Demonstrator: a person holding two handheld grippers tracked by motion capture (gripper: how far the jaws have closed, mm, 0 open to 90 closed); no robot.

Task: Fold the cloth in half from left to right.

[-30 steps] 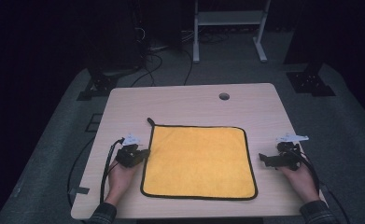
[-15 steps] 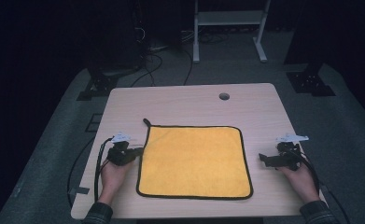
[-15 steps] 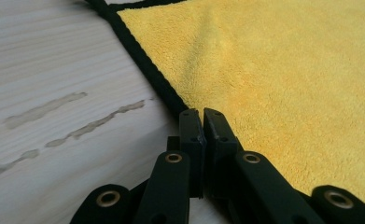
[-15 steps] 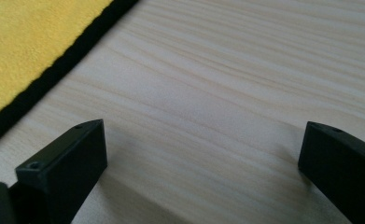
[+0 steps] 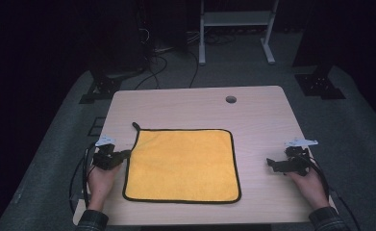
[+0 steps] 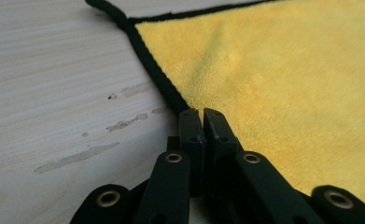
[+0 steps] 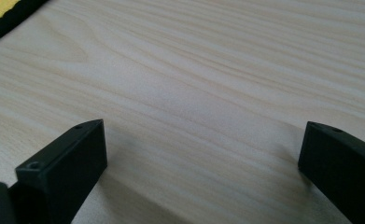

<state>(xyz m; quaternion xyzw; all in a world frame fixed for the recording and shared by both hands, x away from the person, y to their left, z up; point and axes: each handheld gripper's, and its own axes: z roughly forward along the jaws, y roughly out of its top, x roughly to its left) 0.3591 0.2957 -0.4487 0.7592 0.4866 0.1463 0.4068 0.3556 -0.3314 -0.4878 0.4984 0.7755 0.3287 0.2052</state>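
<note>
A yellow cloth (image 5: 182,164) with black trim lies flat on the desk (image 5: 195,103), nearer the front edge than the back and somewhat toward the left side. The left claw (image 5: 126,154) is closed on the cloth's left border, its jaws pressed together over the black trim. The right claw (image 5: 270,162) rests near the desk's right edge, jaws spread wide over bare wood, well apart from the cloth.

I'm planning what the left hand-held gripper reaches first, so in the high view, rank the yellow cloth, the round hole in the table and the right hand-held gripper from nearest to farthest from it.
1. Yellow cloth, right at the left hand-held gripper, jaws at its left edge.
2. Round hole, far side of the table, toward the right.
3. Right hand-held gripper, across the cloth at the right edge.
</note>
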